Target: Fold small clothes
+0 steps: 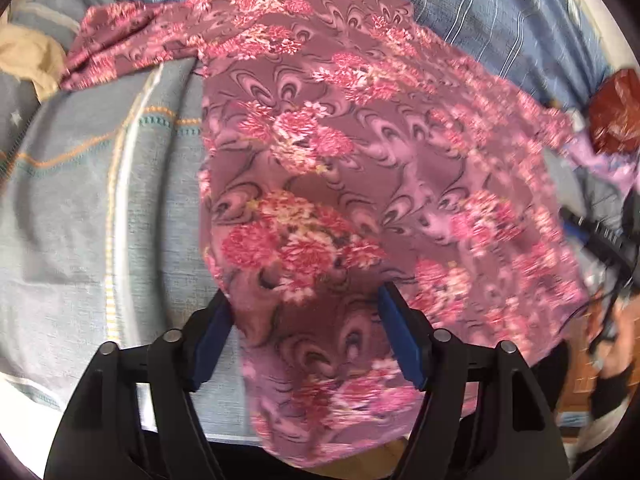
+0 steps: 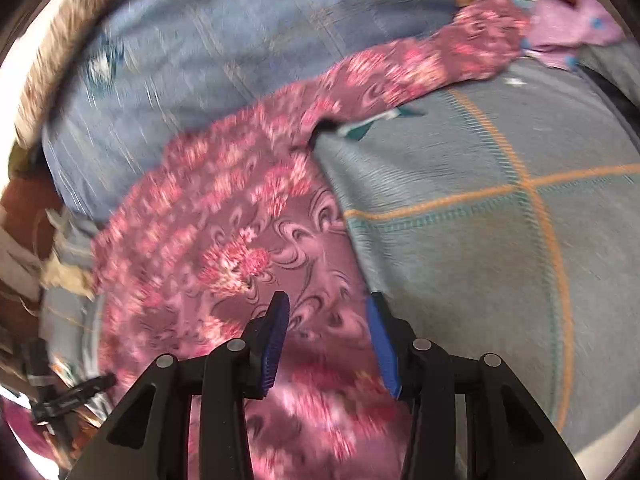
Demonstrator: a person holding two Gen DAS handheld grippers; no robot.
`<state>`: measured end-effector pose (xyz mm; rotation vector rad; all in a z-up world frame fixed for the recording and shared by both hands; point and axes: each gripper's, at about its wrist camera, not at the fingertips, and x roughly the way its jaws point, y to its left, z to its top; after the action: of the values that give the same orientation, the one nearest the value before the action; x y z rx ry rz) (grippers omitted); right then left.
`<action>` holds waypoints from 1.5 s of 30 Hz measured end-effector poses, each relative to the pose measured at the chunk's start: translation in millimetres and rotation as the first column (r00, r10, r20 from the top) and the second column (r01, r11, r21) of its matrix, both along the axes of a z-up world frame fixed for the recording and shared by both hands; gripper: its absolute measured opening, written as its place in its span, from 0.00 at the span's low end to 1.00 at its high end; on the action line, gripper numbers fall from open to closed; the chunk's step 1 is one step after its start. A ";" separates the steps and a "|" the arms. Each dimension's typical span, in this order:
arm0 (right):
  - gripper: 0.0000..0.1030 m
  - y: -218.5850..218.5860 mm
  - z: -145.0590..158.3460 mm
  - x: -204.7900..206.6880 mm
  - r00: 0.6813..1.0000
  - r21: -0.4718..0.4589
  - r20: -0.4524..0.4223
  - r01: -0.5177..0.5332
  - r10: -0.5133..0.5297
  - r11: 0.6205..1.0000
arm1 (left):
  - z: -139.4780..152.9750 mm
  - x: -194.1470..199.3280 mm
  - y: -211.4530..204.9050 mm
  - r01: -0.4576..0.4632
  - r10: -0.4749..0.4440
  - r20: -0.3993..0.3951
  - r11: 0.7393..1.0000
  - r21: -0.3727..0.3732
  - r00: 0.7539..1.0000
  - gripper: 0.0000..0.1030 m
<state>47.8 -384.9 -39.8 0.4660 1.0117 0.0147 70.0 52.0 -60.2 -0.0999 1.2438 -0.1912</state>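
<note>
A mauve garment with a pink flower print (image 1: 328,168) lies spread over a grey-blue bed cover (image 1: 80,208), its near end hanging over the bed's edge. My left gripper (image 1: 306,300) stands open above that near end, its blue pads (image 1: 214,336) well apart with cloth lying loose between them. In the right wrist view the same garment (image 2: 224,240) runs from the lower left up to the far right, where one end is bunched. My right gripper (image 2: 328,304) is open over its right edge, pads (image 2: 276,340) clear of the cloth.
A blue checked blanket (image 1: 460,12) lies behind the garment. A tan cloth (image 1: 28,56) sits at the far left. A lilac garment (image 2: 568,28) and a red-brown thing (image 1: 616,112) lie at the bed's far end. Black cables (image 1: 600,240) hang beside the bed.
</note>
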 end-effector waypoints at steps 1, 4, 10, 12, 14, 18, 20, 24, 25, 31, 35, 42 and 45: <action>0.41 3.8 0.7 4.3 1.000 -0.047 0.006 -0.006 0.006 0.999 | 0.0 -0.4 -2.0 0.001 -0.001 0.013 0.999 0.033 1.000 0.63; 0.15 8.5 1.8 14.1 0.999 -0.133 0.000 -0.047 0.047 0.990 | 0.1 -2.6 -4.0 0.008 -0.010 0.030 0.998 0.060 1.000 0.55; 0.05 -8.4 -0.8 26.7 0.999 -0.140 -0.009 -0.037 0.036 0.989 | 3.7 -4.9 1.1 0.009 -0.009 0.001 0.997 0.082 1.000 0.25; 0.09 -18.3 2.7 26.1 0.998 -0.034 0.003 -0.060 0.060 0.998 | 12.4 -7.6 5.9 0.033 -0.033 -0.014 0.999 0.040 0.999 0.25; 0.09 -41.8 16.0 23.2 0.999 0.030 0.049 -0.024 0.023 0.999 | 33.1 -10.0 10.9 0.055 -0.054 0.026 0.998 -0.005 0.998 0.27; 0.21 -123.1 44.6 29.2 0.971 0.064 0.134 0.192 -0.199 0.979 | 64.8 10.0 2.7 0.062 -0.054 0.112 0.996 -0.068 0.992 0.67; 0.31 -164.9 52.8 38.4 0.940 0.048 0.149 0.304 -0.307 0.952 | 67.6 36.8 -11.2 0.031 -0.017 0.124 0.994 -0.106 0.992 0.72; 0.33 -230.5 53.2 73.7 0.894 0.067 0.133 0.423 -0.429 0.903 | 55.3 93.3 -55.8 0.026 -0.015 0.075 0.987 -0.157 0.997 0.72; 0.37 -240.1 51.1 83.0 0.886 0.097 0.133 0.434 -0.444 0.896 | 53.0 101.6 -66.5 0.035 -0.023 0.075 0.987 -0.157 0.997 0.72; 0.44 -269.2 15.4 129.1 0.868 0.151 0.071 0.478 -0.492 0.865 | 30.6 151.6 -126.8 0.111 -0.103 0.074 0.987 -0.114 0.992 0.72; 0.44 -278.0 -8.9 146.2 0.835 0.169 0.060 0.531 -0.547 0.830 | 5.8 169.4 -144.2 0.145 -0.141 0.053 0.987 -0.076 0.989 0.72; 0.12 -285.3 -22.2 151.6 0.792 0.239 0.103 0.567 -0.602 0.788 | 6.3 166.2 -153.7 0.210 -0.204 0.133 0.977 -0.033 0.970 0.75; 0.08 -274.5 -10.5 143.4 0.799 0.211 0.132 0.556 -0.587 0.804 | 9.6 173.0 -144.2 0.201 -0.188 0.121 0.973 -0.111 0.975 0.75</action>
<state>191.1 -659.4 -50.2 0.8951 0.6468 -0.4031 242.9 -92.2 -50.6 -0.0721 1.1309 -0.4383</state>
